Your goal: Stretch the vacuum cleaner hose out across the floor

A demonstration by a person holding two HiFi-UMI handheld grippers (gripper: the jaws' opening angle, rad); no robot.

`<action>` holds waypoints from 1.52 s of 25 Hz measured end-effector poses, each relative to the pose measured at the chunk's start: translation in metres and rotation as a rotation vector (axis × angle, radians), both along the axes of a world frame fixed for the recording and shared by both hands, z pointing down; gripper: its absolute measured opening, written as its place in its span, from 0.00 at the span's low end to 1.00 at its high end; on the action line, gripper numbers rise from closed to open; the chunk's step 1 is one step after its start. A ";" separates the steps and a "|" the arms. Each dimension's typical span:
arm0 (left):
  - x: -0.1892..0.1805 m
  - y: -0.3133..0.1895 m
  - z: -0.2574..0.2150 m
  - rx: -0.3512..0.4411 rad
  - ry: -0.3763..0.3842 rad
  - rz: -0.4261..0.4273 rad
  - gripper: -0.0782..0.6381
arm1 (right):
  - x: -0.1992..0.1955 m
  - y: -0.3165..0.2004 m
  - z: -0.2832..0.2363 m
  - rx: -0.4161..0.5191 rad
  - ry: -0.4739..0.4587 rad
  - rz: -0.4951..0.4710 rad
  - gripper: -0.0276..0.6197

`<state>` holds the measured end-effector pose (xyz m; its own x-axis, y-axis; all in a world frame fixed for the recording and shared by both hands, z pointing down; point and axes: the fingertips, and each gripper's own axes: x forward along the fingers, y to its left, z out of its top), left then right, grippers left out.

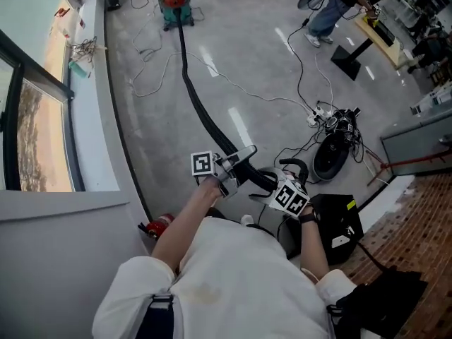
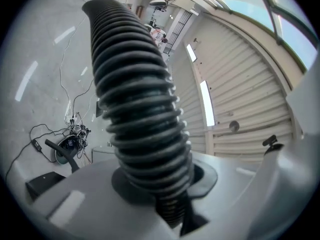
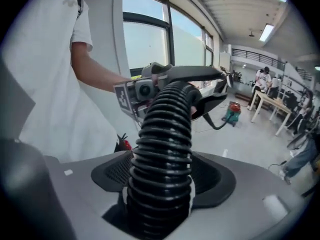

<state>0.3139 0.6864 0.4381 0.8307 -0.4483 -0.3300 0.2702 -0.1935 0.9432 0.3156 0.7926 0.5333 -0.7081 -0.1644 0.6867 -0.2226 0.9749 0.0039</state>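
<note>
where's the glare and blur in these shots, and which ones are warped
Head view: sharp, with white light streaks glaring off the floor. Left gripper view: strong fisheye warp, dark corners, the hose blurred where it is nearest. Right gripper view: same warp, windows washed out, foreground soft.

Open grey floor (image 1: 247,41) runs ahead toward the vacuum cleaner (image 1: 174,6), crossed by the hose (image 1: 192,94) and thin white cables (image 1: 272,97). On the left, the window ledge (image 1: 95,119) shuts off passage. The right is crowded — a cable tangle (image 1: 332,119), a black box (image 1: 340,224) — with a table (image 1: 381,37) and a person (image 1: 330,9) beyond.
</note>
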 end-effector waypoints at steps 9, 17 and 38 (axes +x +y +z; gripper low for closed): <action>0.056 0.058 -0.054 0.080 0.032 -0.027 0.25 | 0.146 0.099 0.091 -0.027 0.265 -0.163 0.30; 0.050 0.046 -0.038 0.008 -0.090 -0.147 0.25 | 0.214 0.153 0.098 -0.122 0.068 0.022 0.29; 0.214 0.032 0.060 -0.334 0.024 0.067 0.21 | 0.307 0.279 -0.055 -0.117 0.238 0.619 0.28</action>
